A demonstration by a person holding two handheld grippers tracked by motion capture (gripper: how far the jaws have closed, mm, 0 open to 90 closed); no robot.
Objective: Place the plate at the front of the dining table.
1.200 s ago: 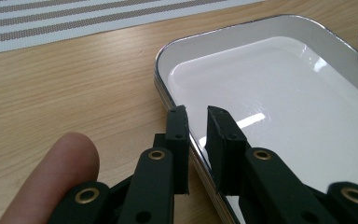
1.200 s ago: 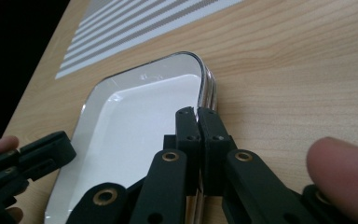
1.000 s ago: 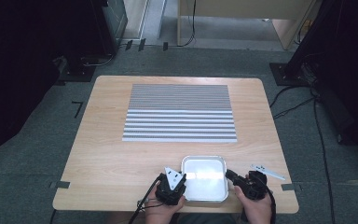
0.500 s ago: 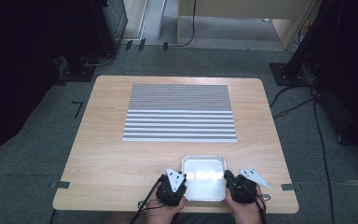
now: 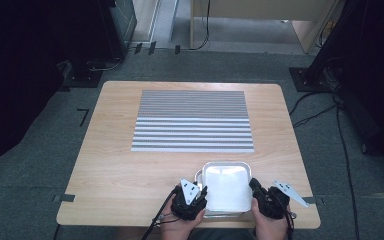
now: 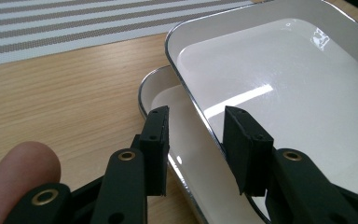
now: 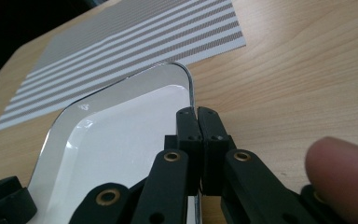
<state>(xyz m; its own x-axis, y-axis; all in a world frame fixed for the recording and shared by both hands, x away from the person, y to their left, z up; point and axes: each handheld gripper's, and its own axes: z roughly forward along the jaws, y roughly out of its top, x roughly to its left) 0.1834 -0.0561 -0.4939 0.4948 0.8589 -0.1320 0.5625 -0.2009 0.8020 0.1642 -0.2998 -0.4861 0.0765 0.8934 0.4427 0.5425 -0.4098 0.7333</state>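
Note:
Two white trays with shiny metal rims lie stacked near the table's front edge. The upper tray [image 5: 225, 187] [image 6: 284, 93] [image 7: 121, 140] sits askew over the lower tray [image 6: 156, 93], whose rim peeks out at its left. My left gripper [image 5: 199, 194] [image 6: 196, 116] is open, one jaw on each side of the upper tray's left rim. My right gripper [image 5: 255, 187] [image 7: 197, 114] is shut on that tray's right rim. A hand holds each gripper.
A grey-and-white striped placemat [image 5: 192, 120] [image 7: 135, 42] covers the middle and far part of the wooden table [image 5: 110, 165]. Dark cabinets and cables stand on the floor around the table.
My right gripper has moved left, in against the tray's right rim. The left gripper has stayed at the tray's left rim.

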